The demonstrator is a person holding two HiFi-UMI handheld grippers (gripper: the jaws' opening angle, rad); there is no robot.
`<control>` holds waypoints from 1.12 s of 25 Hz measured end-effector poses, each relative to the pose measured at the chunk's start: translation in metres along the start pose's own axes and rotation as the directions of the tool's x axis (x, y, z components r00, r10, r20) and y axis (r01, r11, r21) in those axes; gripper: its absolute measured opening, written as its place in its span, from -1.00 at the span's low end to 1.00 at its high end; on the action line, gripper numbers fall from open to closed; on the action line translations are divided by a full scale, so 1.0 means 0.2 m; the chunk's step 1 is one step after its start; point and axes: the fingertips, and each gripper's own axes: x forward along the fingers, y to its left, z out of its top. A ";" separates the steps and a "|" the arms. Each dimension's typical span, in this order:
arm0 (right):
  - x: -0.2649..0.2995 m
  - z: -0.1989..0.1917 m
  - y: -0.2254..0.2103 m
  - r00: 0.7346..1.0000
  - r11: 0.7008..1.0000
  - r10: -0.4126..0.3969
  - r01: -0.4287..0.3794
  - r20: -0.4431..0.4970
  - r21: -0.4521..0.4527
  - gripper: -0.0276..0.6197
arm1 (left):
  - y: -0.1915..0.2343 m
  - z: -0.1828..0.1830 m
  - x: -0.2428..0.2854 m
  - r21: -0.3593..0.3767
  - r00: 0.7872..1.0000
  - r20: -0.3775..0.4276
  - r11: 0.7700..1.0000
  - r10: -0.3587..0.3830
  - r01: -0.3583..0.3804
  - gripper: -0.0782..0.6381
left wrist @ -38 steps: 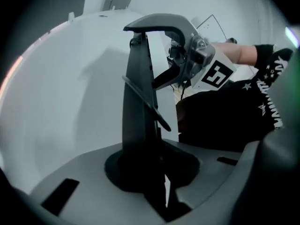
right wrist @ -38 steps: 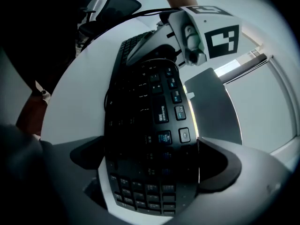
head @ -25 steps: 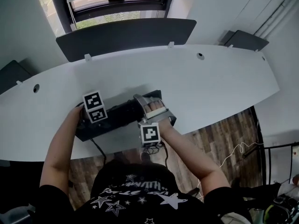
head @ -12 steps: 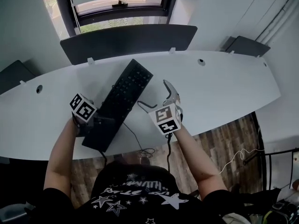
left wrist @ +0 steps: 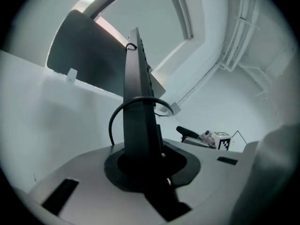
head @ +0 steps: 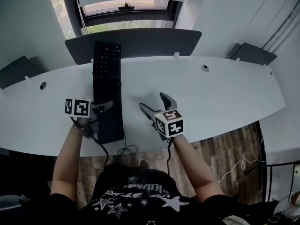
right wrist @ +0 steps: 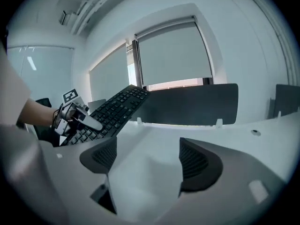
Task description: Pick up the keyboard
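We pinch the near end of the long black plastic keyboard (head: 107, 78) tight in our left tool (head: 104, 109) to hold it up over the curved white counter (head: 211, 93), so our right tool (head: 155, 103), whose wide jaws have just been closing with nothing between them, waits beside it.

Your keyboard (head: 107, 86) was long and black, with its keys facing up. It was up off the surface (head: 211, 88), pointing away from you. Your left gripper (head: 103, 108) held its near end tight.

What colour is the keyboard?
The keyboard is black; the head view shows it best.
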 end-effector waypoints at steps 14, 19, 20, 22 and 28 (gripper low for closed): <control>-0.10 -0.18 -0.09 0.998 0.992 -0.029 0.022 0.055 0.123 -0.88 | -0.17 -0.16 -0.06 -0.185 0.930 0.357 0.982 0.088 -0.022 -0.56; -0.19 -0.24 -0.08 0.997 0.986 -0.077 0.074 0.017 0.150 -0.91 | -0.21 -0.21 -0.11 -0.160 0.922 0.375 0.986 0.100 -0.042 -0.55; -0.21 -0.25 -0.06 0.997 0.985 -0.076 0.073 0.014 0.157 -0.91 | -0.23 -0.23 -0.13 -0.148 0.921 0.373 0.987 0.108 -0.055 -0.55; -0.24 -0.26 0.01 0.997 0.985 -0.075 0.071 0.017 0.154 -0.91 | -0.25 -0.27 -0.18 -0.125 0.922 0.367 0.989 0.119 -0.078 -0.55; -0.37 -0.26 0.37 0.996 0.987 -0.082 0.077 0.033 0.139 -0.91 | -0.32 -0.49 -0.46 -0.061 0.933 0.332 0.990 0.139 -0.126 -0.55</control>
